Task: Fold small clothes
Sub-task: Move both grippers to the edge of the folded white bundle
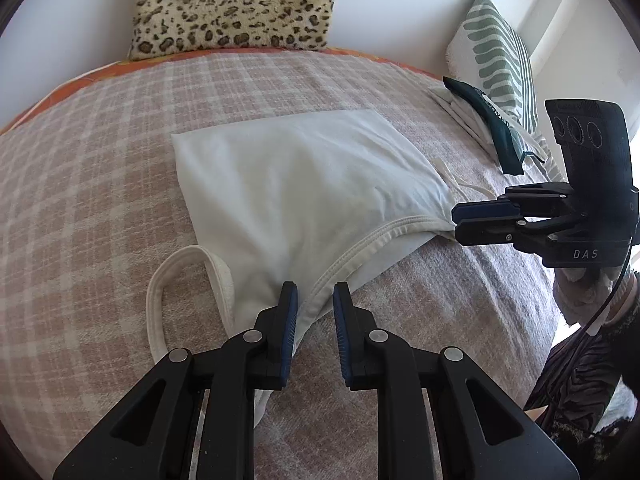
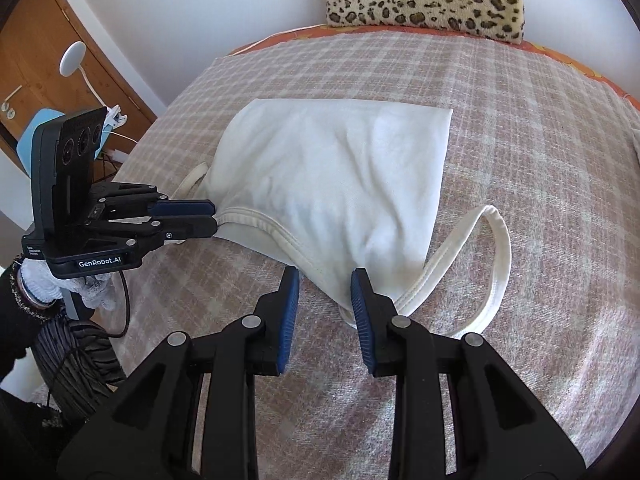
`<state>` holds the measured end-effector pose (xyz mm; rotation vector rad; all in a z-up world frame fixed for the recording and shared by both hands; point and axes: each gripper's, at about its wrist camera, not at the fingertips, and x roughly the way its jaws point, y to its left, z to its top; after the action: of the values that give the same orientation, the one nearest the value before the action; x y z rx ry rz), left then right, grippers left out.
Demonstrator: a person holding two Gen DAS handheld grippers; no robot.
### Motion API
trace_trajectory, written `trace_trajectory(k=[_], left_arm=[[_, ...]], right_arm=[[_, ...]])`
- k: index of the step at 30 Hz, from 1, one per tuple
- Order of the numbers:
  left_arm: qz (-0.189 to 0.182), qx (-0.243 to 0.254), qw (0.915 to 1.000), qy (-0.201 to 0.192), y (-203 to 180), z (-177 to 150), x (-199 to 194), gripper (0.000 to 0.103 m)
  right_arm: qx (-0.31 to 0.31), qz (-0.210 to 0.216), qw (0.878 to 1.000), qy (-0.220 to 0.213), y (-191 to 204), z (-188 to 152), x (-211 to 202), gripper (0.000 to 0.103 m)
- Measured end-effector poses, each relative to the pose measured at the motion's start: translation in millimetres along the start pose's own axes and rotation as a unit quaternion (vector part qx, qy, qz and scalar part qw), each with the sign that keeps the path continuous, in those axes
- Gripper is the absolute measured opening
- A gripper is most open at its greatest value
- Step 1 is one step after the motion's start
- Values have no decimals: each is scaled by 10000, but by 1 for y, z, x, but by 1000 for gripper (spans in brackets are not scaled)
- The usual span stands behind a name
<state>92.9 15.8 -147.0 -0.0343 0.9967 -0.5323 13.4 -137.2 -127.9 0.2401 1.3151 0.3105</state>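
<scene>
A white tank top [image 1: 304, 184] lies folded on the plaid bedspread, its straps toward me; it also shows in the right wrist view [image 2: 340, 176]. My left gripper [image 1: 314, 300] is open, its fingertips either side of the hemmed edge by one strap; seen from the side in the right wrist view [image 2: 214, 220] its jaws look nearly closed at the garment's edge. My right gripper [image 2: 325, 286] is open around the corner by the looped strap [image 2: 496, 264]; in the left wrist view [image 1: 454, 222] it sits at the top's right edge.
A leopard-print pillow [image 1: 236, 4] leans on the wall at the back. A green-striped pillow [image 1: 500, 60], folded white cloth and a dark green item [image 1: 492, 120] sit at the right. A wooden door and white lamp [image 2: 72, 60] are at the left beyond the bed edge.
</scene>
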Motion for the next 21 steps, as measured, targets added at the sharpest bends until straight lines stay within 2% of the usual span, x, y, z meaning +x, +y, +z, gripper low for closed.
trace_trajectory(k=[3, 7, 9, 12, 16, 21], left_arm=[[-101, -38, 9999, -112, -4, 2, -9, 17], [43, -18, 9993, -373, -11, 4, -19, 17], [75, -24, 9987, -507, -13, 7, -22, 17], [6, -37, 9984, -556, -15, 16, -19, 17], [63, 207, 9983, -540, -29, 31, -4, 17], [99, 448, 9981, -400, -48, 39, 15, 17]], right_arm=[[263, 311, 9983, -410, -8, 7, -19, 29], [828, 25, 9938, -735, -35, 29, -25, 33], [1185, 131, 9896, -803, -50, 37, -22, 33], [1364, 163, 9872, -812, -57, 44, -14, 34], [1086, -174, 9918, -655, -45, 56, 3, 33], [1090, -496, 9913, -555, -44, 65, 20, 33]])
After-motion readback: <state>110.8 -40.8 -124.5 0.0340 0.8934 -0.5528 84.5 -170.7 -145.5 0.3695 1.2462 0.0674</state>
